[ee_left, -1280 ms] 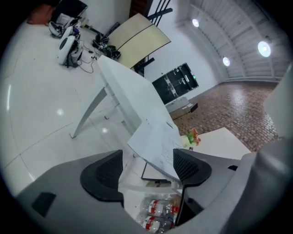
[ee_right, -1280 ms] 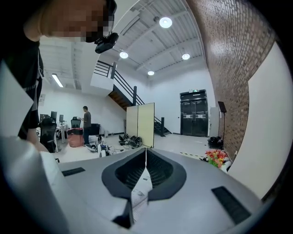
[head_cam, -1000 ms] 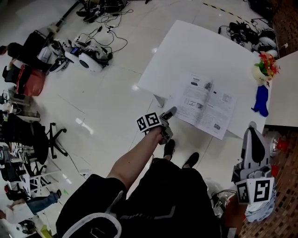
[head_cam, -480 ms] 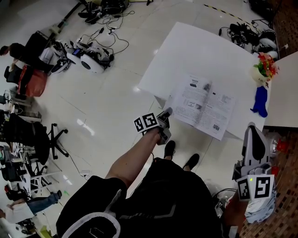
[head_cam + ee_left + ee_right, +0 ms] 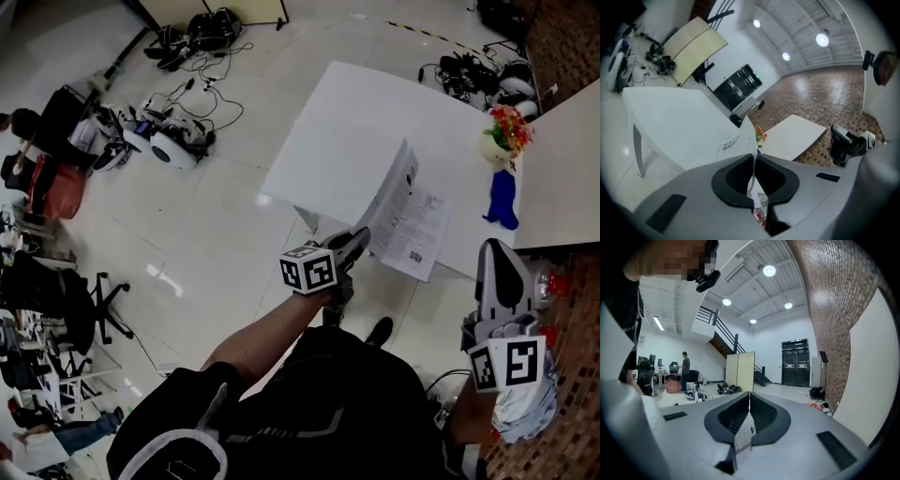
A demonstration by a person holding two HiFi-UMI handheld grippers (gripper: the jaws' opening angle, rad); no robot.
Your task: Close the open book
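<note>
The book [image 5: 405, 211] is thin, matt white paper printed in black. One sheet is pinched in the black, ribbed, rubbery-looking lining of the left gripper [image 5: 753, 161]. That gripper's shell is smooth, matt grey plastic, and the right gripper [image 5: 749, 397] looks the same. Beyond the left gripper's tips, the table [image 5: 375, 112] has a smooth white top with a dull sheen. Beneath that gripper, the pale tiled floor [image 5: 187, 234] is glossy and mirrors the lights. To the right of the right gripper stands a rough brick wall [image 5: 825, 301].

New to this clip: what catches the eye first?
The open book on the white table, its left half standing up with the left gripper shut on its near edge. Bright flowers stand at the table's right end, and the right gripper hangs idle, away from the book.
</note>
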